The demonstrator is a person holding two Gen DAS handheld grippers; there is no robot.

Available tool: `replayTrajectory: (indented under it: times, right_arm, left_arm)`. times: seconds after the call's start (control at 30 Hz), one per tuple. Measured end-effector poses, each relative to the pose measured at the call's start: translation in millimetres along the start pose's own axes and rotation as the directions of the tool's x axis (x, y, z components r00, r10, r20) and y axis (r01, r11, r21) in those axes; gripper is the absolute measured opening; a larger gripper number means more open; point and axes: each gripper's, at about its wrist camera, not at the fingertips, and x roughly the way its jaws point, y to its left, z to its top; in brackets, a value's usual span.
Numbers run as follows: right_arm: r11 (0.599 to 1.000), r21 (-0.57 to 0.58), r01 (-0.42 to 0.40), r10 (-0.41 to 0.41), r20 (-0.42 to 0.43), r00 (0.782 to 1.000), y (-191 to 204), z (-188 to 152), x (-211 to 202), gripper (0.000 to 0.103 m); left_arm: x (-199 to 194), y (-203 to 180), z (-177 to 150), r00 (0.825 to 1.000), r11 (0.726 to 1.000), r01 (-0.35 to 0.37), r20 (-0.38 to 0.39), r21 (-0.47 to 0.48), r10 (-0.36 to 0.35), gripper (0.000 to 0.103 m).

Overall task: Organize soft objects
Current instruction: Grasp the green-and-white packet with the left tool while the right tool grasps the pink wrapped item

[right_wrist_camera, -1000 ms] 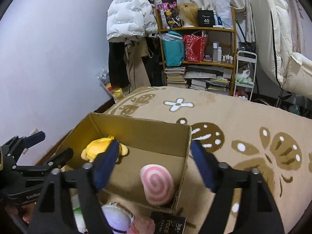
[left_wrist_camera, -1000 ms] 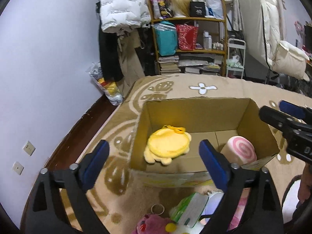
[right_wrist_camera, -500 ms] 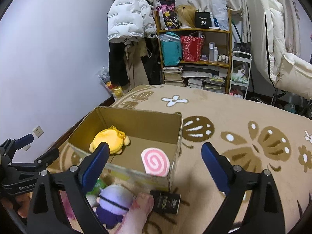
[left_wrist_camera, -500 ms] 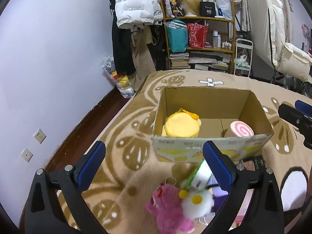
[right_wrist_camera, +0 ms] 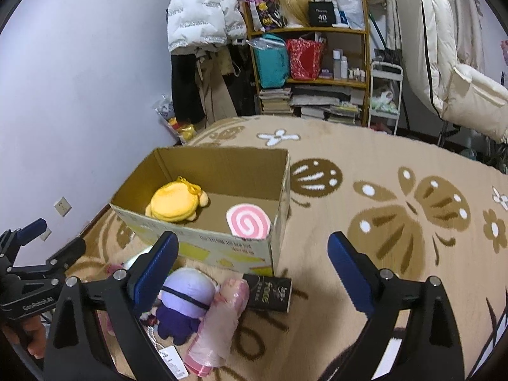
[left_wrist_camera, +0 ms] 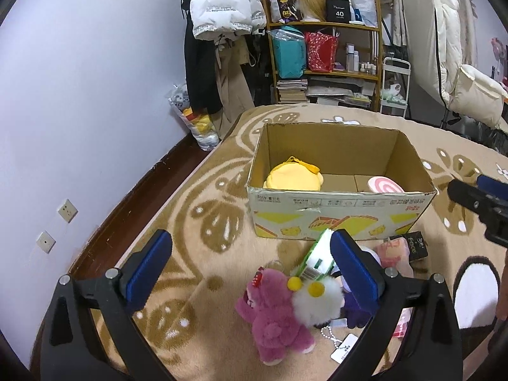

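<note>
An open cardboard box (left_wrist_camera: 343,212) (right_wrist_camera: 203,247) stands on the patterned rug, holding a yellow plush (left_wrist_camera: 293,177) (right_wrist_camera: 176,201) and a pink swirl roll plush (left_wrist_camera: 385,185) (right_wrist_camera: 249,220). In front of the box lie a pink bear plush (left_wrist_camera: 273,311), a white fluffy plush (left_wrist_camera: 314,300), a purple plush (right_wrist_camera: 185,301) and a pink wrapped roll (right_wrist_camera: 219,320). My left gripper (left_wrist_camera: 250,270) hangs open above this pile with nothing between its fingers. My right gripper (right_wrist_camera: 254,270) is open too, empty, over the box's near right corner.
A green and white packet (left_wrist_camera: 319,255) and a black "face" box (right_wrist_camera: 268,293) lie by the toys. A wooden shelf (left_wrist_camera: 324,60) with bags and books, hanging coats and a white padded chair (right_wrist_camera: 451,63) stand beyond the rug. The wall and dark floor strip run along the left.
Both grippers drew back from the box toward the near side, so the pile of toys in front of it came into view. The right jaws stand wider than a second ago.
</note>
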Motion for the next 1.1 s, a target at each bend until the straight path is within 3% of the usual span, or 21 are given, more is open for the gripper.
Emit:
replayTrajectory:
  times: [0.63,0.83,1.1]
  right_arm:
    - [0.999,0.044,0.013,-0.007,-0.136,0.991,-9.4,-18.7,49.3,0.099]
    - [0.999,0.028,0.021,-0.015,-0.19,0.982,-7.9,-24.1,62.5,0.099]
    - [0.999,0.034,0.006,0.003,-0.241,0.971,-7.7,-28.8,75.0,0.092]
  left_arm:
    - [43.7,-27.0,-7.3,0.994,0.996,0.056,-0.101,0.063,-0.049,0.099]
    - [61.0,-38.0,-9.2,0.985,0.993,0.097,-0.152,0.071,-0.086,0.099]
    - [79.3,-54.1,-12.1,0.98,0.988,0.102,-0.184,0.115,-0.079,0.099]
